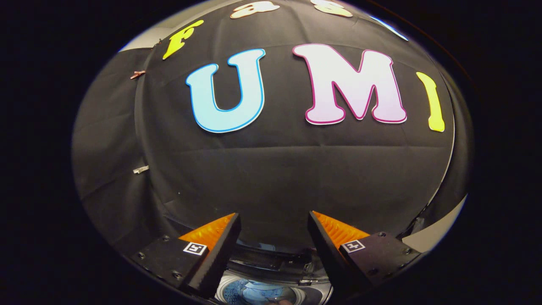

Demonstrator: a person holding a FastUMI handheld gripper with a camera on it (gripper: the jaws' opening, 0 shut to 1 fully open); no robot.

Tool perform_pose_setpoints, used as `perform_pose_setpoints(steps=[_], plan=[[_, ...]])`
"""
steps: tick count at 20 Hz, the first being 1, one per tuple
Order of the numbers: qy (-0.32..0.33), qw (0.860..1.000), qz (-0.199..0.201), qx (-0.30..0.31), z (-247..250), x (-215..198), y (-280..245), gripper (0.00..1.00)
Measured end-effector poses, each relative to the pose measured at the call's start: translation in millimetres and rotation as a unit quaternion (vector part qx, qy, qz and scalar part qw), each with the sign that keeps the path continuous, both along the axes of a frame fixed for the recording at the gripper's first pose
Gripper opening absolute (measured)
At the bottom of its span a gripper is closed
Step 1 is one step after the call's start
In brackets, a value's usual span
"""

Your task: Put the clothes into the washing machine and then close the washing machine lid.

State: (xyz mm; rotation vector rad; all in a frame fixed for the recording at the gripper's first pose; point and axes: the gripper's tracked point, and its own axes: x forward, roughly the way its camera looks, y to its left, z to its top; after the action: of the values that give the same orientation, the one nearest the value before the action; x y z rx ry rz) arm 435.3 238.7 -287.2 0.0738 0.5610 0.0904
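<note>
The gripper (274, 220) was held high and pointed toward the booth wall (275, 178), its 2 fingers spread wide apart with a clear gap between them and nothing held. Each finger carried a small square marker (194, 248) on its upper face, the other marker (355, 245) sitting on the right finger.

Low down in the gap between the 2 fingers, near the gripper's base, lay the washing machine (271, 271). Its top opening (258, 292) was uncovered, so the lid was not closed. Inside the opening a pale blue mass (254, 289) showed, though whether it was clothing or the drum's own surface could not be told from this angle. A dark band of the machine's rear rim (271, 258) ran across just beyond the opening, between the fingertips and the drum.

The black cloth of the wall rose far behind the fingers, with a horizontal seam crossing it at about mid-height. To the left, a second cloth panel (110, 152) met the main 1 along a vertical edge, pinned with 2 small clips (137, 75), the lower clip (140, 169) set well below the upper. At the far right, beside the right finger, a pale surface (436, 231) showed past the cloth's edge.
</note>
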Motion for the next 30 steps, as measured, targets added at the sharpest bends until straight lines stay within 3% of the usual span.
perform_pose_setpoints(steps=[16, 30], plan=[[0.059, 0.998, -0.022, -0.007, -34, -1, -16, 0.99], [0.115, 0.993, -0.037, -0.017, -24, -89, -5, 1.0]])
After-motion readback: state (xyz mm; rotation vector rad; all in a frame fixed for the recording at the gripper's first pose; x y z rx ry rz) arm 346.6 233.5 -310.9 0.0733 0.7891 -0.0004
